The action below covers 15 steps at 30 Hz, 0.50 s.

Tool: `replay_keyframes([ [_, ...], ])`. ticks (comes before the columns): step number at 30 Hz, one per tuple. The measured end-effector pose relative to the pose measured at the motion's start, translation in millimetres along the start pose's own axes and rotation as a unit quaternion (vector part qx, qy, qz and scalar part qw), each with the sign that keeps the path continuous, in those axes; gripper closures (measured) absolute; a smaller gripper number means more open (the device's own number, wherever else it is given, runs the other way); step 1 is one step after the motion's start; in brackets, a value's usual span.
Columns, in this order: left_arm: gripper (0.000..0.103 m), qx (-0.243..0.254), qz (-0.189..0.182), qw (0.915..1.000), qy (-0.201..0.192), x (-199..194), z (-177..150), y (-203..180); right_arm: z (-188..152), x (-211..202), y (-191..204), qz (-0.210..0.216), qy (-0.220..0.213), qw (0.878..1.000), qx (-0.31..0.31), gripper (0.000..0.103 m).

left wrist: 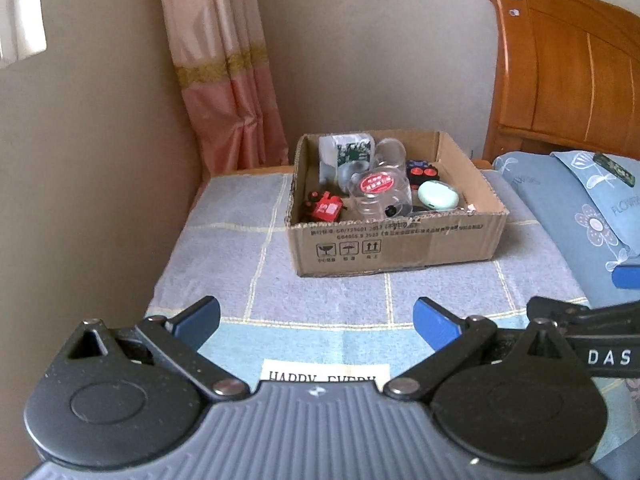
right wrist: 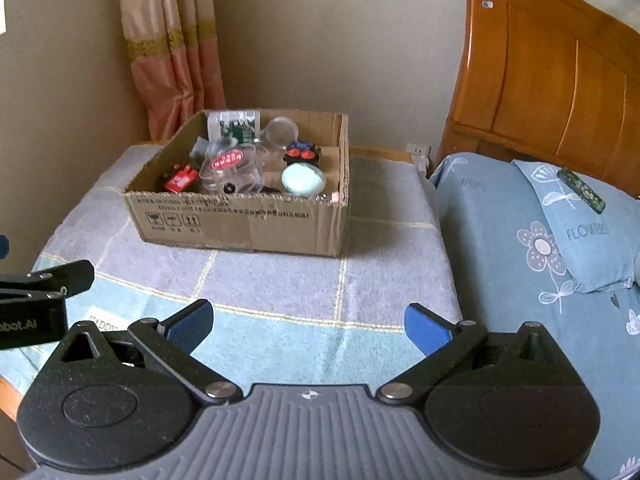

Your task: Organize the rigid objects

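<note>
A: Left wrist view. The left gripper [left wrist: 316,322] hangs low over a checked towel [left wrist: 348,292], blue pads spread wide, nothing between them. What sits past it?

B: A cardboard box [left wrist: 394,240] on the towel, beyond the pads. Inside: a red toy [left wrist: 325,208] at the box's near-left corner, a clear jar with a red label [left wrist: 376,190] mid-box, a mint-green oval case [left wrist: 438,197] to the right, a dark toy with red spots [left wrist: 422,172] behind the case, a green-and-white packet [left wrist: 347,152] against the back wall.

A: Right wrist view?

B: The right gripper [right wrist: 310,326] also gapes empty, short of the box, which here lies ahead and to its left. A blue flowered pillow [right wrist: 584,236] lies right of the box, a wooden headboard [right wrist: 552,76] behind the pillow, a pink curtain [right wrist: 172,44] behind the box's left side.
</note>
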<state>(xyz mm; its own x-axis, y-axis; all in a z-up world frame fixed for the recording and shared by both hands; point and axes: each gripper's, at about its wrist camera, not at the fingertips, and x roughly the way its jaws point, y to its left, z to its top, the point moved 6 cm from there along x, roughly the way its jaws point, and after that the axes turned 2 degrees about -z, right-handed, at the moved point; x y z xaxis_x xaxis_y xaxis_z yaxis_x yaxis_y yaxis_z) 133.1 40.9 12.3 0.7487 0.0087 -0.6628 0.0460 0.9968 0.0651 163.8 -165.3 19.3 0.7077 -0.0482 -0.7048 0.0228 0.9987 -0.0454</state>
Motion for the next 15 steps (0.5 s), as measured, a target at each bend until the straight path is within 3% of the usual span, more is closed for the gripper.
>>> replay_keyframes([
  [15,0.001,0.015,0.011,0.9997,-0.014,-15,7,-6,11,-16,-4,0.003,-0.024,1.0,0.005,0.0],
])
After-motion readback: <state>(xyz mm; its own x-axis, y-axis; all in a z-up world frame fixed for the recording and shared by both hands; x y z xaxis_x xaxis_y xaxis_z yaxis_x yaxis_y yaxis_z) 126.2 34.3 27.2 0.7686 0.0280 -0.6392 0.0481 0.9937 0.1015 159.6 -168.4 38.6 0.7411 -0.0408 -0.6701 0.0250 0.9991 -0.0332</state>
